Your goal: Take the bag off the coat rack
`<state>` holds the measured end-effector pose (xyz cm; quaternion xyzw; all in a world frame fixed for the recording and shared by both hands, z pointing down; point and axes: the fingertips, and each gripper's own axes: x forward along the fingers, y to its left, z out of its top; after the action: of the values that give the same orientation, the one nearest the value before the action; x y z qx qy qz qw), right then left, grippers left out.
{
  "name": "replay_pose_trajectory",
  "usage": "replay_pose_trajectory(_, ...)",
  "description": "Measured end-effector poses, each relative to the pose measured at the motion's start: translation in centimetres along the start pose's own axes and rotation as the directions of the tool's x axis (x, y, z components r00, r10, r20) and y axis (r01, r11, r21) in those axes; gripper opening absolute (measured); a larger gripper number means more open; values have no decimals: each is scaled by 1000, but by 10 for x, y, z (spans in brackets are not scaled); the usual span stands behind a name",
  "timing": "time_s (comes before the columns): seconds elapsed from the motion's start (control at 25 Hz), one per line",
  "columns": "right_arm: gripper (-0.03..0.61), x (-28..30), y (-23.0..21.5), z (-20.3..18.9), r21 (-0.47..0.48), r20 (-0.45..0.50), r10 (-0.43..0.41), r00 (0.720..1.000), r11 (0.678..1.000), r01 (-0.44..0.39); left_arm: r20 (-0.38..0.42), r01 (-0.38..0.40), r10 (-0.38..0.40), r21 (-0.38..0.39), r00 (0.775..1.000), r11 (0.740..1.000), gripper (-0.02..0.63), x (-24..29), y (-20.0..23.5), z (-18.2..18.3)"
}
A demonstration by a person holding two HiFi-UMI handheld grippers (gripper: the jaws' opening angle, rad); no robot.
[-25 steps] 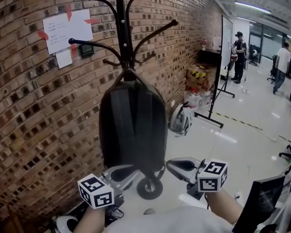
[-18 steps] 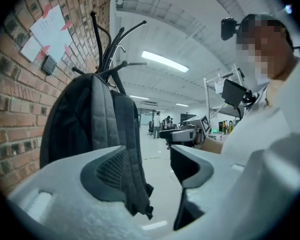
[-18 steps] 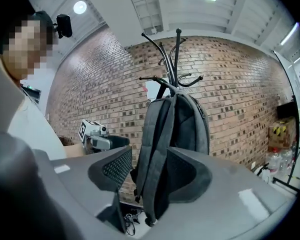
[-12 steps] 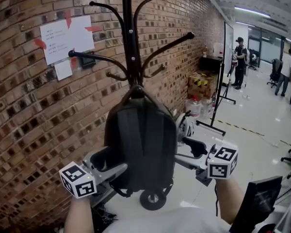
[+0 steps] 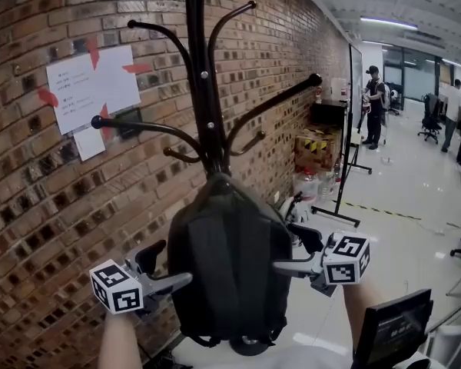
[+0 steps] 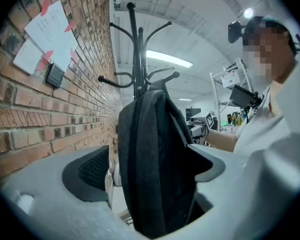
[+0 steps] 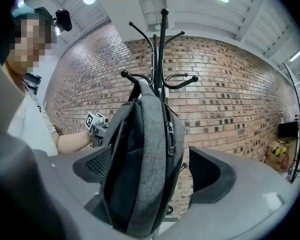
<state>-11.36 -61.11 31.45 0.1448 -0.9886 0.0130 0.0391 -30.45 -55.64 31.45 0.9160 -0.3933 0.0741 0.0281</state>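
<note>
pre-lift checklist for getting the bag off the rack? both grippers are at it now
1. The bag hangs from the coat rack by its top: ok.
2. The left gripper has just been opening its jaws. They stand wide with the bag between them: ok.
3. The right gripper has done the same on the bag's other side: ok.
4. Firm grip on the bag: not ok, neither gripper clamps it yet.
5. Exactly where the bag's top catches the rack: cannot tell.
6. The nearest bystander stands far down the hall: ok.
</note>
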Motion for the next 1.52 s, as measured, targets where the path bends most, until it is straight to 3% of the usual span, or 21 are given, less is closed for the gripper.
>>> replay_pose_trajectory(0.24, 480, 18, 1, -12, 89, 13, 119, 993, 989, -120, -50, 186, -189, -55, 981, 981, 482, 28, -13, -17)
replay_pose_trajectory(0.32, 418, 21, 2, -14, 112, 26, 143, 989, 983, -146, -40, 209, -212, -73, 976, 975, 476, 34, -13, -20)
replay_pose_trajectory(0.44, 357, 23, 0, -14, 119, 37, 150, 988, 981, -154, -18, 212, -215, -92, 977, 973, 332, 34, -7, -19)
replay_pose_trajectory(0.68, 274, 24, -2, -17, 124, 21, 140, 990, 982, -142, -20, 188, -191, -105, 981, 977, 228, 35, -4, -20)
replay_pose_trajectory(1.0, 225, 21, -2, -11, 146, -1, 132, 991, 981, -131, -23, 171, -175, -134, 984, 976, 173, 35, -7, -14)
replay_pose_trajectory(1.52, 207, -7, 23, 36, 87, 52, 144, 988, 985, -148, 5, 118, -118, -45, 993, 992, 169, 16, -45, 32)
